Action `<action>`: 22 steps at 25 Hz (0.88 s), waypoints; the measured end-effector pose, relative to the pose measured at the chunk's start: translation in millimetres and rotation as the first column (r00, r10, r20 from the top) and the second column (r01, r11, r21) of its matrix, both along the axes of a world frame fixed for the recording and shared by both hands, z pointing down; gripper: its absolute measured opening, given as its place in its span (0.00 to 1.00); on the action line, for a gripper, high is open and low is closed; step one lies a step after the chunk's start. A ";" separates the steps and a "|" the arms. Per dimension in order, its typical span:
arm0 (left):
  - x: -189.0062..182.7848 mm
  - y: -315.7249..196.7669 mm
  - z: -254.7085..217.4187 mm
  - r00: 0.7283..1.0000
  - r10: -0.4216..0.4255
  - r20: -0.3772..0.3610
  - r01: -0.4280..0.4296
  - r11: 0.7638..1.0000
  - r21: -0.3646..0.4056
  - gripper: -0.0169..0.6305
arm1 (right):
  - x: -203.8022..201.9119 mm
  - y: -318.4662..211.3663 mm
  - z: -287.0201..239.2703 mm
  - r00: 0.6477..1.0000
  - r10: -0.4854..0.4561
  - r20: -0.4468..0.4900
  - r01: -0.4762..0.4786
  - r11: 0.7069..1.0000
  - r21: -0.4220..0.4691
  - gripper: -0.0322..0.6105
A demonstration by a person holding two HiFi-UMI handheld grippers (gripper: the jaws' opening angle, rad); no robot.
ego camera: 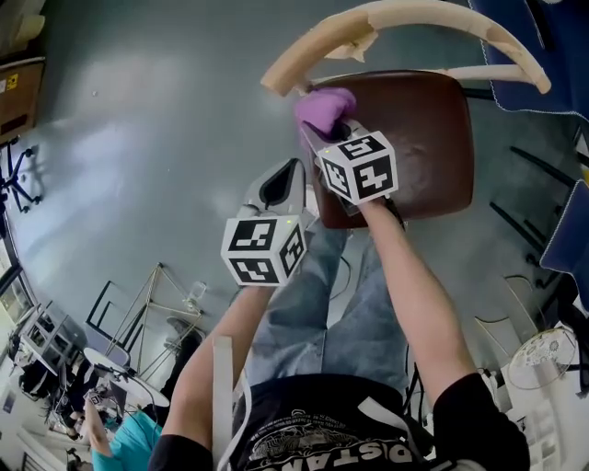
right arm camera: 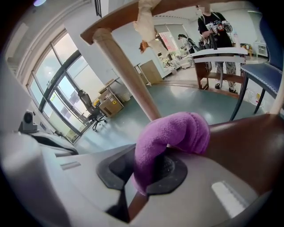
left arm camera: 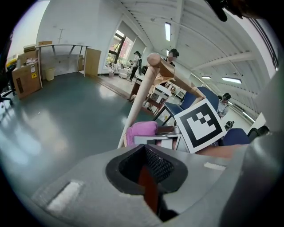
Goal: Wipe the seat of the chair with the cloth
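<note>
- Your right gripper (ego camera: 339, 129) is pinching the cloth (ego camera: 324, 106): in the right gripper view one end of the purple cloth (right arm camera: 171, 137) is clamped between the jaws.
- From the pinch, the cloth arches up and folds over to the right. Its long axis runs away from the jaws, and its rounded end points toward the seat (right arm camera: 248, 146).
- In the head view the cloth is a bunched lump at the far left corner of the brown seat (ego camera: 423, 138), touching it.
- The pale wooden post (right arm camera: 128, 75) of the backrest (ego camera: 414, 18) rises just beyond the cloth, so there is little room on the far side.
- The seat's left edge runs right beside your right gripper.
- Bare seat lies to the right of the cloth and toward you. The seat's right edge and near edge are well apart from it.
- Your left gripper (ego camera: 291, 173) has its jaws pressed together with nothing between them, as the left gripper view (left arm camera: 148, 188) shows.
- It hangs off the seat's left edge, on the near side of the right gripper, above the grey floor (ego camera: 138, 138) and beside your leg (ego camera: 313, 294).
- A blue chair (ego camera: 525, 55) stands just past the backrest at the far right.
</note>
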State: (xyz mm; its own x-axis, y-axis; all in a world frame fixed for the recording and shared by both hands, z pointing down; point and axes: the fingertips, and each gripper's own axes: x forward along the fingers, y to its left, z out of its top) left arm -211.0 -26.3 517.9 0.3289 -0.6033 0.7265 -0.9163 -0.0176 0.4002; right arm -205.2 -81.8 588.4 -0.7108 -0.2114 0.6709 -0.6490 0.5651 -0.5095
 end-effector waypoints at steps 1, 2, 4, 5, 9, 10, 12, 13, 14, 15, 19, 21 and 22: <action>0.9 -1.8 3.4 1.000 0.010 0.001 -0.010 1.000 -0.002 0.02 | 0.2 -3.9 2.7 1.000 0.009 0.003 -0.009 1.000 0.001 0.15; 2.0 -3.1 6.7 1.000 0.018 0.001 -0.018 1.000 -0.005 0.02 | 1.1 -7.3 5.1 1.000 0.017 0.005 -0.017 1.000 0.001 0.15; 4.3 -5.0 11.5 1.000 0.028 0.000 -0.028 1.000 -0.010 0.02 | 4.8 -12.5 9.3 1.000 0.030 0.007 -0.030 1.000 -0.001 0.15; 5.6 -6.1 13.1 1.000 0.031 0.000 -0.031 0.999 -0.011 0.02 | 7.6 -14.6 11.1 0.999 0.038 0.007 -0.038 0.999 -0.003 0.15; 11.7 -13.1 17.1 0.999 0.053 0.002 -0.053 0.999 -0.010 0.02 | 18.0 -24.9 16.2 0.997 0.071 0.015 -0.071 0.997 -0.013 0.15; 14.5 -14.3 18.2 0.998 0.060 0.002 -0.060 0.998 -0.011 0.02 | 21.6 -27.5 16.9 0.997 0.079 0.017 -0.079 0.997 -0.014 0.15; 20.5 -15.4 20.6 0.998 0.065 -0.002 -0.065 0.998 -0.015 0.02 | 31.7 -32.6 17.1 0.995 0.094 0.016 -0.094 0.995 -0.014 0.15; 23.1 -15.7 21.7 0.998 0.065 -0.002 -0.065 0.998 -0.017 0.02 | 37.5 -35.1 17.0 0.995 0.102 0.014 -0.102 0.995 -0.013 0.15; 25.5 -16.2 22.4 0.998 0.064 -0.002 -0.064 0.998 -0.019 0.02 | 43.6 -38.0 16.8 0.994 0.111 0.012 -0.111 0.994 -0.014 0.15; 28.1 -17.2 23.0 0.998 0.063 -0.001 -0.063 0.998 -0.020 0.02 | 49.9 -41.2 16.9 0.993 0.121 0.011 -0.121 0.993 -0.015 0.15; 44.2 -24.5 25.8 0.998 0.065 0.002 -0.065 0.998 -0.017 0.02 | 78.9 -56.6 16.0 0.988 0.154 0.003 -0.154 0.988 -0.021 0.15; 55.3 -28.6 27.0 0.998 0.064 0.001 -0.064 0.998 -0.018 0.02 | 96.6 -62.7 15.5 0.986 0.165 -0.004 -0.166 0.986 -0.021 0.15; 61.0 -30.8 27.1 0.998 0.063 -0.002 -0.063 0.998 -0.016 0.02 | 105.5 -65.3 15.8 0.985 0.172 -0.008 -0.172 0.985 -0.022 0.15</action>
